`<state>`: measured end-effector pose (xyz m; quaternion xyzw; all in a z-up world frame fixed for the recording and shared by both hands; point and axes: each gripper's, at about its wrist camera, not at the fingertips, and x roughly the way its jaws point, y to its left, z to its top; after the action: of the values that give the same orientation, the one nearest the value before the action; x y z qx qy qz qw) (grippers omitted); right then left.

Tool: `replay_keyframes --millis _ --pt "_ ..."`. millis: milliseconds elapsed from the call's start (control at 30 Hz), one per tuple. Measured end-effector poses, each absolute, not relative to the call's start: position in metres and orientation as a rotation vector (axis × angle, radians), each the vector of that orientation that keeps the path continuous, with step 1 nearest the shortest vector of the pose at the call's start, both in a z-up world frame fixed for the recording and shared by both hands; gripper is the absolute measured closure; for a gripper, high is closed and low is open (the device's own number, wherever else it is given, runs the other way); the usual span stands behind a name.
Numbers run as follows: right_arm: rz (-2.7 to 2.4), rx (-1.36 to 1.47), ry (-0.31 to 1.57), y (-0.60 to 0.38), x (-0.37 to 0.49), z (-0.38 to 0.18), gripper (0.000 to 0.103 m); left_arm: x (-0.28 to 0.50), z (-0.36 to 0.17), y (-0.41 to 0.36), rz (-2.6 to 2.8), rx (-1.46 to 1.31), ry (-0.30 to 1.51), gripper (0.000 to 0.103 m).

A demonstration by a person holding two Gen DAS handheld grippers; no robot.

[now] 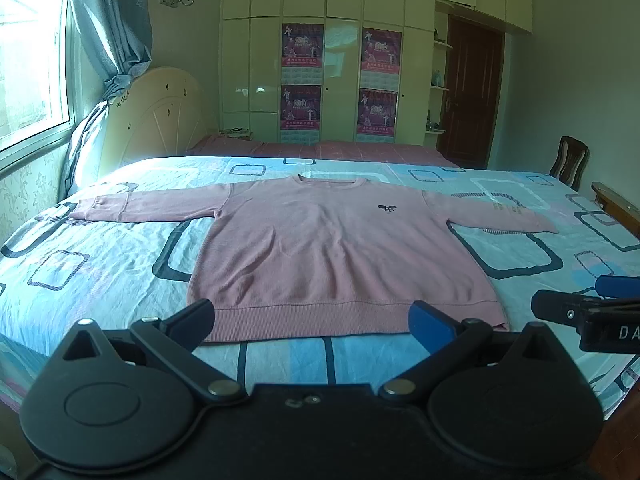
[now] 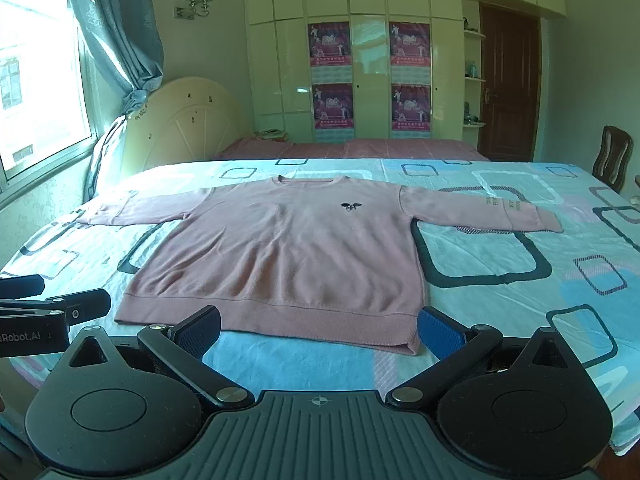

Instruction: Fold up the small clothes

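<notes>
Left black two-finger gripper [image 1: 312, 322]: I read its fingers as spread wide, nothing between them, one blue pad [image 1: 430, 330] showing on the right finger; it hovers at the near edge of the bed, just short of the garment's hem. Right black two-finger gripper [image 2: 318, 326]: fingers likewise wide apart and empty, blue pad [image 2: 440, 334] beside the hem's right corner, not visibly touching it. Each gripper shows at the edge of the other's view.

Item under task: pink long-sleeved knit sweatshirt [image 1: 332, 248], laid flat, front up, in the middle of the bed, collar pointing away from me, both sleeves stretched straight out sideways, ribbed hem nearest the grippers. Small dark emblem [image 1: 386, 209] on the chest.

Support: bedsheet in pale blue and pink with dark rounded-square outlines [image 1: 120, 264], lightly wrinkled.

Beyond: cream curved headboard [image 1: 160, 116] at the left, grey-blue tied curtain [image 1: 116, 40] by the window, cream wardrobe wall [image 1: 340, 8] bearing four purple posters [image 1: 302, 46], dark brown door [image 1: 470, 88], dark wooden chair [image 1: 570, 162] at the right.
</notes>
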<state>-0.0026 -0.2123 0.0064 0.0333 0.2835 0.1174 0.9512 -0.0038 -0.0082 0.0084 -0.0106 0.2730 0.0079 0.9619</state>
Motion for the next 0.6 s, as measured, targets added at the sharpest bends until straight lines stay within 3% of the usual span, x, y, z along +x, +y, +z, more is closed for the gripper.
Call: replay_keyframes --millis 600 --pt "0.241 0.066 0.57 -0.2165 -0.0042 0.009 0.0 -0.0044 0.0067 -0.0101 0.016 -0.022 0.556 0.001"
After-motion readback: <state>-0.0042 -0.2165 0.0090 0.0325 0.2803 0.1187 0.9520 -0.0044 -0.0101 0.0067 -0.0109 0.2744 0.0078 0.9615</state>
